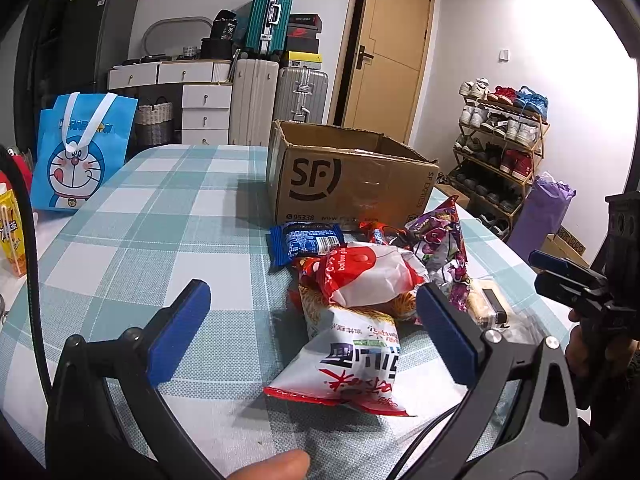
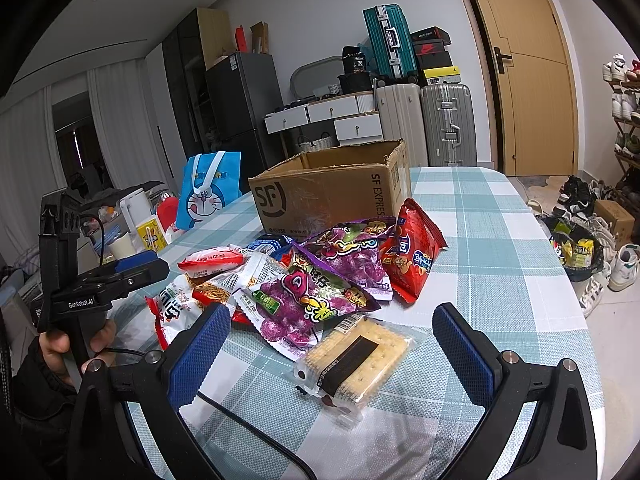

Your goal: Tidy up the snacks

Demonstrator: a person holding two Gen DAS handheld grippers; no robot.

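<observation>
1. Snacks first, as we see them through the left wrist camera: a heap of snack packets (image 1: 360, 280) lies on the checked tablecloth (image 1: 160, 240), just in front of an open cardboard box (image 1: 348, 176) marked SF. Nearest us is a white and red noodle packet (image 1: 352, 360), with a red and white bag (image 1: 364, 276) on top of it, a blue packet (image 1: 306, 240) behind and a purple packet (image 1: 440, 244) to the right.
2. In the same view our left gripper (image 1: 312, 332) hangs over the noodle packet with its blue pads spread wide, one on either side, gripping nothing. The right gripper (image 1: 568, 276) shows at the right edge; from here we cannot tell how its fingers stand. A blue cartoon bag (image 1: 80, 156) stands at the table's far left.
3. From the right wrist camera, our right gripper (image 2: 332, 344) is spread wide around a clear-wrapped cracker pack (image 2: 356, 360) lying flat on the cloth; the pads do not touch it. Two purple packets (image 2: 320, 280) lie just behind the crackers, a red packet (image 2: 412, 256) leans beside them, and the box stands beyond. The left gripper (image 2: 136, 268) appears at the left, held in a hand (image 2: 68, 344).
</observation>
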